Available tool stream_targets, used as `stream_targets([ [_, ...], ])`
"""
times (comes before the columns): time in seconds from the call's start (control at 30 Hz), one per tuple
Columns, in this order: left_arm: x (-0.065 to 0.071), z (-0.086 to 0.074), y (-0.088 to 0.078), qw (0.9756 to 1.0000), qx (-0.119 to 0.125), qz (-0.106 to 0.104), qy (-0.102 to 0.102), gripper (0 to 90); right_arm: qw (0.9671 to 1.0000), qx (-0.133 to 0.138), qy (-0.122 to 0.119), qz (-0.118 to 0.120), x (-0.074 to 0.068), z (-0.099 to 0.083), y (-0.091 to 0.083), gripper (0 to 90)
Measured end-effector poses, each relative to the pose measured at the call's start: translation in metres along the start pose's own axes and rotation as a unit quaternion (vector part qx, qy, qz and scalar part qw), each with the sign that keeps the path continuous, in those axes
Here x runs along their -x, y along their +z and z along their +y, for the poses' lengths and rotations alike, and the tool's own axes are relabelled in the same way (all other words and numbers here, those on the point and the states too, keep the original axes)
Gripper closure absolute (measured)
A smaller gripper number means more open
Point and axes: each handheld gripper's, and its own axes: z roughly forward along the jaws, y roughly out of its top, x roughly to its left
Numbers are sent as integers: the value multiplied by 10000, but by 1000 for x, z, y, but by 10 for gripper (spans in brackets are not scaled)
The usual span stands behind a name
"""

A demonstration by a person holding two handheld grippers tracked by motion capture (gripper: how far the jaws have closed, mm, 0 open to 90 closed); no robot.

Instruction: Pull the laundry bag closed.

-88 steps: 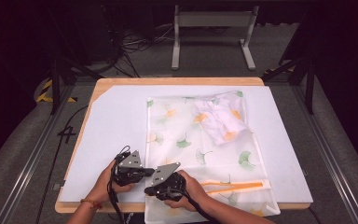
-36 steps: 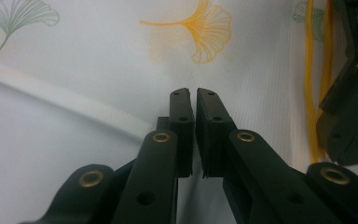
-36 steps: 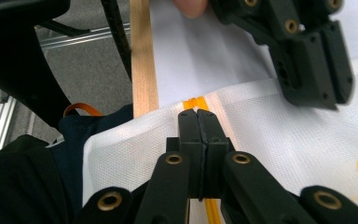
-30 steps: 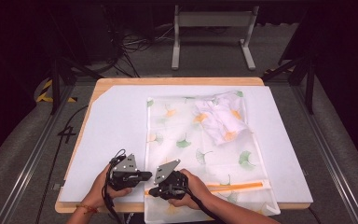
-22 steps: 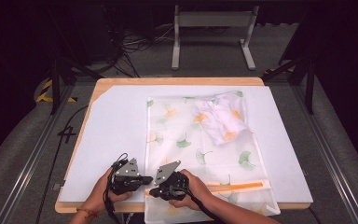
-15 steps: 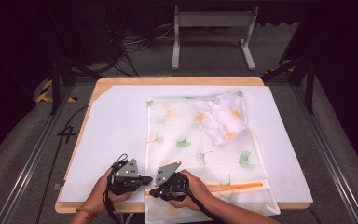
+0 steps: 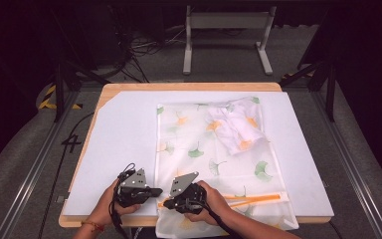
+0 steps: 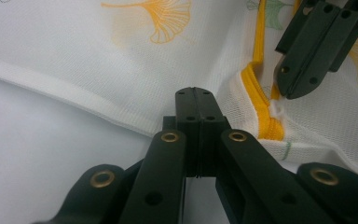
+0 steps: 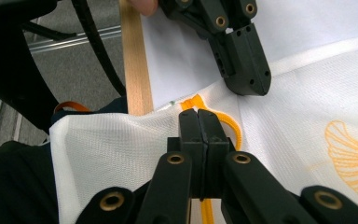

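Left gripper (image 7: pixel 154 191) shifted nearer mesh bag (image 7: pixel 219 149) corner — jaws closed, right gripper (image 7: pixel 166 203) pinching zip (image 9: pixel 223 122)

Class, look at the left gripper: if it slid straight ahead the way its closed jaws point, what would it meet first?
Probably the white mesh laundry bag with ginkgo-leaf print: the left gripper has its tips at the bag's hemmed edge, beside the orange zipper. Depth is hard to judge.

A mesh laundry bag (image 7: pixel 214 164) lies flat on a sheet (image 7: pixel 124 134) that covers the table (image 7: pixel 189 86), right of centre, its near end hanging over the table's front edge. A bundled garment (image 7: pixel 236 127) sits inside the bag near its far right corner. The zipper (image 7: pixel 258 199) runs across the bag's near end. At the zipper's left end, the left gripper (image 7: pixel 151 191) sits just left of the right gripper (image 7: pixel 171 203), almost touching.
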Motion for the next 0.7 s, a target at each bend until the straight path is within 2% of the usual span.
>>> stream_targets([
  [0.1, 1, 1, 0, 10000, -26, 40, 18, 900, 10000, -47, -3, -28, -1, 0, 0, 900],
  [0.17, 4, 3, -1, 9996, -142, 147, 195, 900, 9999, -99, -85, -24, -1, 2, 1, 900],
  [0.27, 6, 4, -2, 9992, -174, 232, 267, 900, 9999, -94, -55, -11, -1, 3, 4, 900],
  [0.43, 13, 3, -5, 9997, -19, -88, 205, 900, 10000, -78, -13, -25, 0, 3, 7, 900],
  [0.5, 16, 2, -4, 9994, -172, 10, 297, 900, 10000, -81, -7, -22, 0, 3, 7, 900],
  [0.7, 15, 1, -3, 9995, -185, -13, 247, 900, 9999, -94, -33, -39, -1, 3, 7, 900],
])
